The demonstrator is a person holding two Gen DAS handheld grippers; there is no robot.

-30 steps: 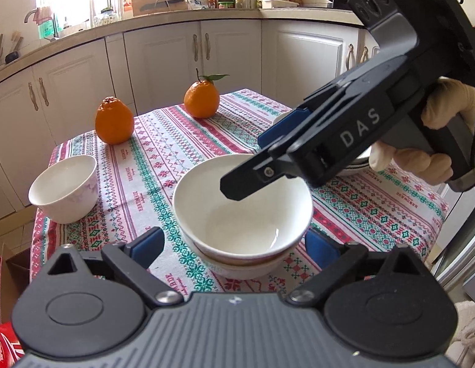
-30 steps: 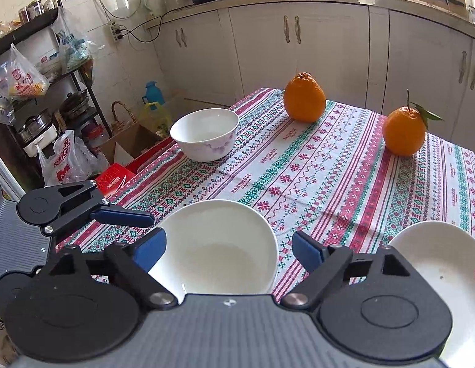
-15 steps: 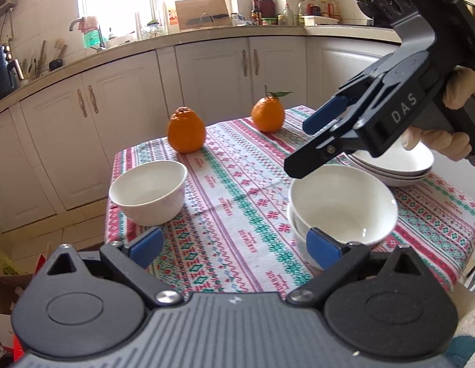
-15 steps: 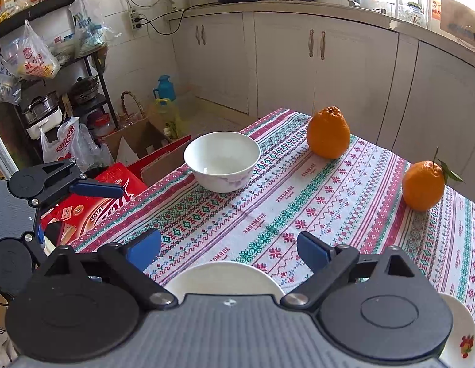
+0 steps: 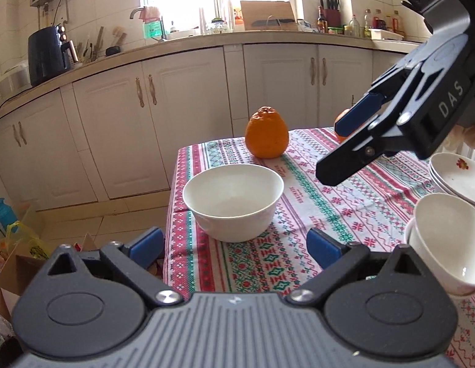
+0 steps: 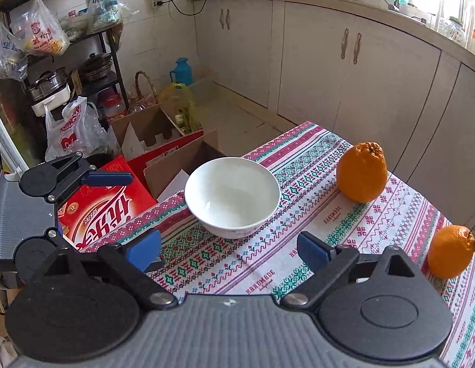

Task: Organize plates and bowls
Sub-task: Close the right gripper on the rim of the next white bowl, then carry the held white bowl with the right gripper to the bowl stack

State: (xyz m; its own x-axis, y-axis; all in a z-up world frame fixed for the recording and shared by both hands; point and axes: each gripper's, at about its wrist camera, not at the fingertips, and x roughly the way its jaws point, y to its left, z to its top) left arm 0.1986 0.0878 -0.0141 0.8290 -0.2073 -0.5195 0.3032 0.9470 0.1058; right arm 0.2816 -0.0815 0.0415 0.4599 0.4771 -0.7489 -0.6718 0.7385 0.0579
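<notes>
We see both the left hand-held gripper (image 5: 234,247) and right hand-held gripper (image 6: 228,250) spread and empty, near a white bowl (image 5: 233,202) on the worktop (image 5: 329,202).

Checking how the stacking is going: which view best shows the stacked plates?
The left wrist view. The stacked plates sit at its right edge, cut off by the frame, behind a white bowl. The right wrist view shows none of them.

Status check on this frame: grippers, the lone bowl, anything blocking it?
Left gripper and right gripper open, empty. Lone white bowl upright near table corner, untouched. Oranges off to the side; approach looks clear.
</notes>
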